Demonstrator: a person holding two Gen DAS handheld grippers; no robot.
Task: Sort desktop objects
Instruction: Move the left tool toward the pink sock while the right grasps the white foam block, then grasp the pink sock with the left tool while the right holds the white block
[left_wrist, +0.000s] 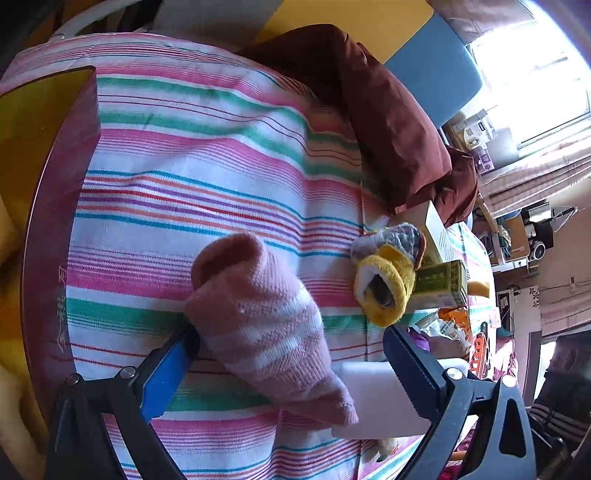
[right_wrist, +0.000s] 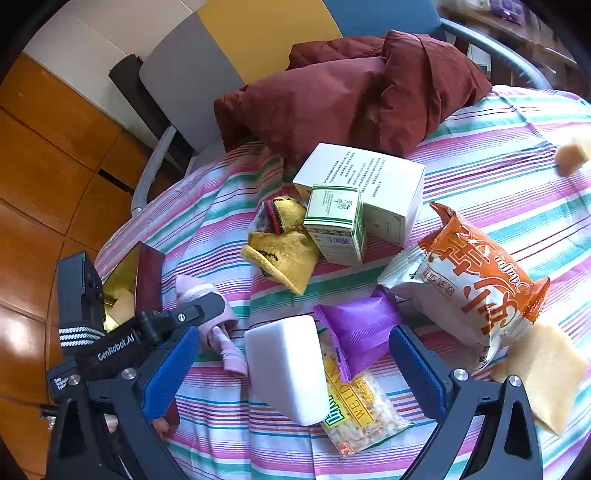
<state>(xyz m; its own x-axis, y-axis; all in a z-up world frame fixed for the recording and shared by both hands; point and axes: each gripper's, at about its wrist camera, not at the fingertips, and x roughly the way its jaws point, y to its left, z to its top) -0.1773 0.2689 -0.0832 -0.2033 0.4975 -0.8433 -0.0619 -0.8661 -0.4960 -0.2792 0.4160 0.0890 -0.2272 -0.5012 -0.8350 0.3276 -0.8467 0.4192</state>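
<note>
The left tool (left_wrist: 291, 354) is spread wide around the pink sock (left_wrist: 266, 321), which lies on the striped worktop (left_wrist: 207, 155) between its pads. Being soft and light, the sock is best pinched at mid-body. The right tool (right_wrist: 295, 365) is also spread, with the white block (right_wrist: 286, 365) framed; yellow socks (right_wrist: 284, 247) lie beyond.

pink sock (left_wrist: 266, 325): soft ribbed knit, matt
striped cloth (left_wrist: 207, 155) on the surface: woven cotton, matt
white block (right_wrist: 286, 365) beside the sock: smooth, slightly glossy plastic
orange snack bag (right_wrist: 469, 280): crinkled glossy foil
green box (right_wrist: 336, 225): printed cardboard
</note>
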